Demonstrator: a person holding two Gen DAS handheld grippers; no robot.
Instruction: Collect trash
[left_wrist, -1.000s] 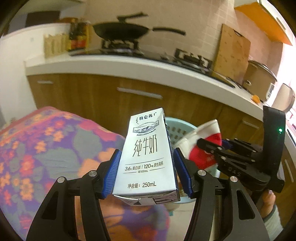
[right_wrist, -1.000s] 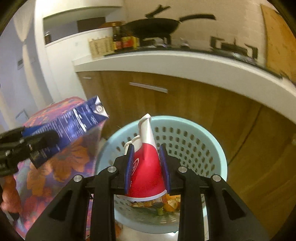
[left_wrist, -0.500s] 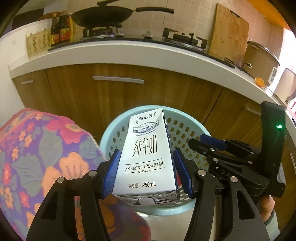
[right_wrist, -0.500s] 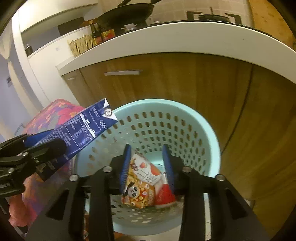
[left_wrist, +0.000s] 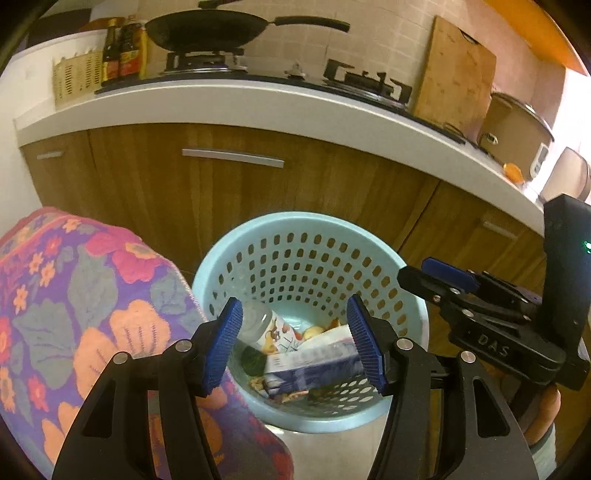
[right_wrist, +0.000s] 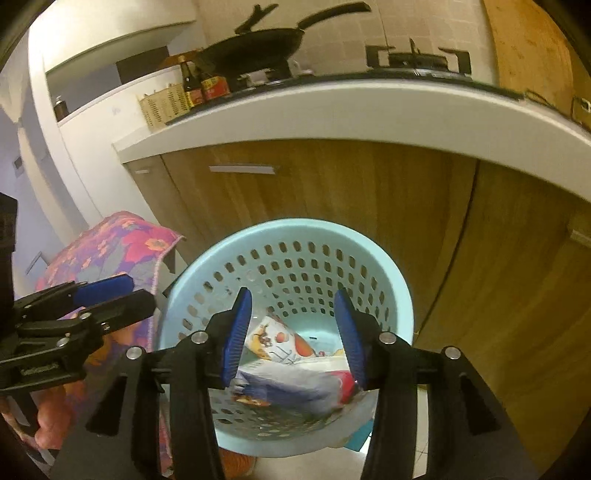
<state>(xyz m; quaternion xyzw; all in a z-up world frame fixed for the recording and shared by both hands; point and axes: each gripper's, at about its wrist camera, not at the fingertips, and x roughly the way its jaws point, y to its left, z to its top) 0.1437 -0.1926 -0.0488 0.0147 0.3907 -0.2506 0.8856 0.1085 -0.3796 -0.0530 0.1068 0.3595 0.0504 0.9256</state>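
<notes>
"das" marks the right tool (left_wrist: 436, 275); carton (left_wrist: 314, 363) print in the basket (left_wrist: 295, 225) blurs. both tools, left (left_wrist: 295, 343) included, gape empty.

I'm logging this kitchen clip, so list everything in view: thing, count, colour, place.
basket: one, light blue, perforated, on the floor before the cabinets
milk carton: one, blue and white, lying inside the basket
plastic bottle: one, clear with printed label, inside the basket
other scraps: several, mixed colours, basket bottom, too blurred to name
floral cloth: one, purple, pink and orange, left of the basket
cabinets: brown wood, behind the basket
countertop: one, white, above the cabinets
wok: one, black, on the stove
sauce bottles: two, dark, left of the wok
cutting board: one, wooden, leaning on the wall
rice cooker: one, beige, counter's right end
left gripper: black, blue pads, open over the basket
right gripper: same, open over the basket
</notes>
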